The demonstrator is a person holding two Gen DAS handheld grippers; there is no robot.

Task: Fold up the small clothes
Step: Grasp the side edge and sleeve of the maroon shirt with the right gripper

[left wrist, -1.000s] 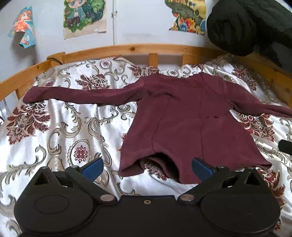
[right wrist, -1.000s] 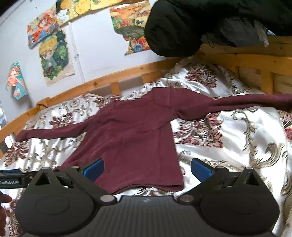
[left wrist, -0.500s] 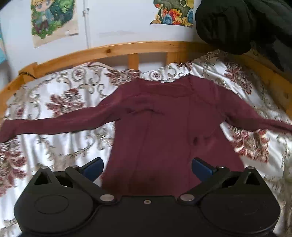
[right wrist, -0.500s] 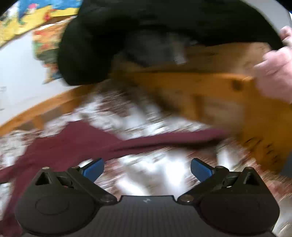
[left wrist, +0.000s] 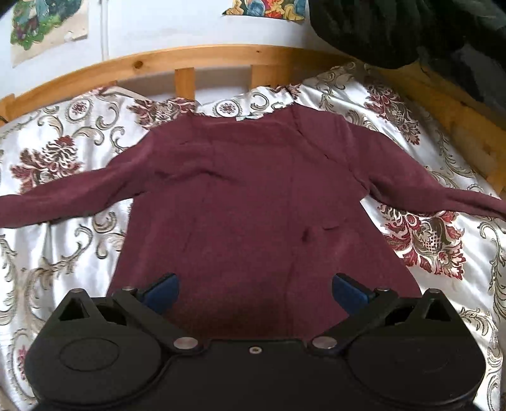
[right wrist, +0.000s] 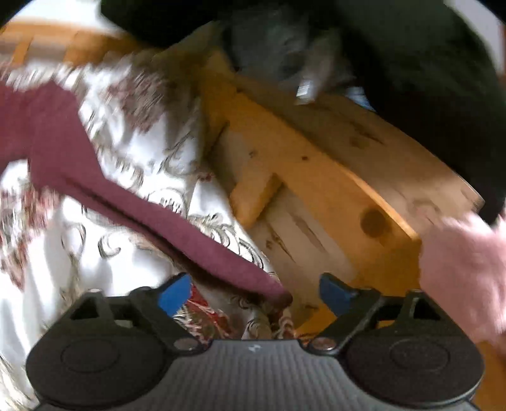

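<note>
A small maroon long-sleeved top point(left wrist: 253, 196) lies flat on the patterned bedspread, neck toward the headboard, both sleeves spread out. My left gripper point(left wrist: 254, 289) hovers open over the hem, nothing between its blue pads. In the blurred right wrist view the end of the top's right sleeve point(right wrist: 221, 253) runs down between the blue pads of my right gripper point(right wrist: 257, 292), near the bed's wooden side rail point(right wrist: 316, 177). Its jaws are closing, and the pads stand clear of the cuff.
A white satin bedspread with red and gold flowers point(left wrist: 63, 246) covers the bed. A wooden headboard point(left wrist: 189, 60) runs along the back. Dark clothing point(left wrist: 411, 28) hangs at the upper right. A person's hand point(right wrist: 465, 262) rests on the side rail.
My left gripper slid right, from beside the hem to over the top's middle. My right gripper swung right and rolled, from the hem to the right sleeve's cuff, and its pads have drawn inward.
</note>
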